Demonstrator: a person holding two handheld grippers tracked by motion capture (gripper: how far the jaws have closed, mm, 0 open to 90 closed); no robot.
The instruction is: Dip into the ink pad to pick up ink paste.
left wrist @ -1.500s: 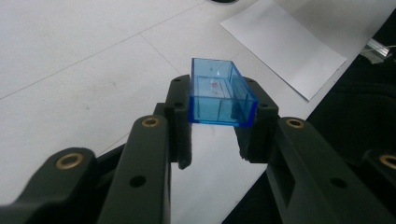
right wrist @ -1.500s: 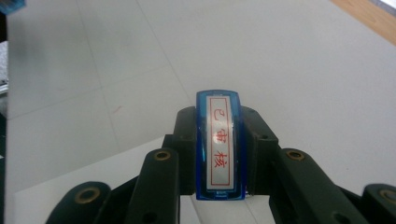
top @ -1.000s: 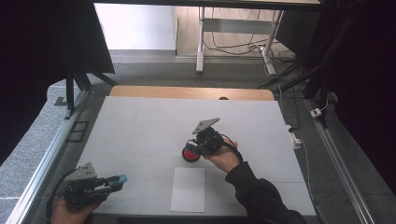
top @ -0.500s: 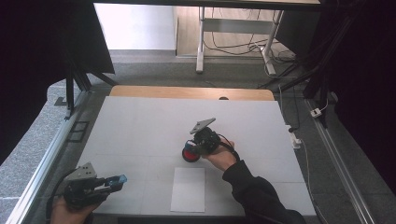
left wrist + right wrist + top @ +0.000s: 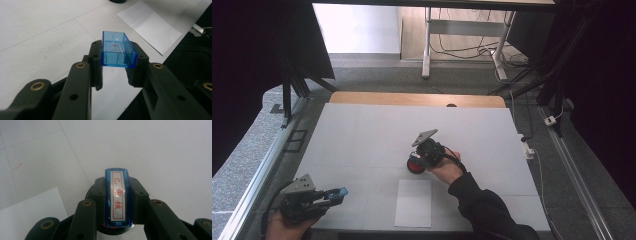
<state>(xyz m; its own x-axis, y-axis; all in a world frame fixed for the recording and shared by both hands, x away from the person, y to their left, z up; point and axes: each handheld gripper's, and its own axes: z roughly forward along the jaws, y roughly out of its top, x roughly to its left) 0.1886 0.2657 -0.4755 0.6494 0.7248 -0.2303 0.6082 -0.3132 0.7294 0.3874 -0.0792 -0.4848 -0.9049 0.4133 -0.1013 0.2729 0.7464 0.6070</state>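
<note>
Stamp [image 5: 117, 198] between right jaws, seemingly over pad [image 5: 414, 164]

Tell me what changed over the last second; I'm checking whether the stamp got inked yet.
Little changed. The right gripper, shut on the blue stamp, shifted slightly toward the person while staying over the round red-and-black ink pad. The left gripper kept its place at the table's near left corner, jaws still clamped on the blue transparent cap. The white sheet stayed put.
</note>
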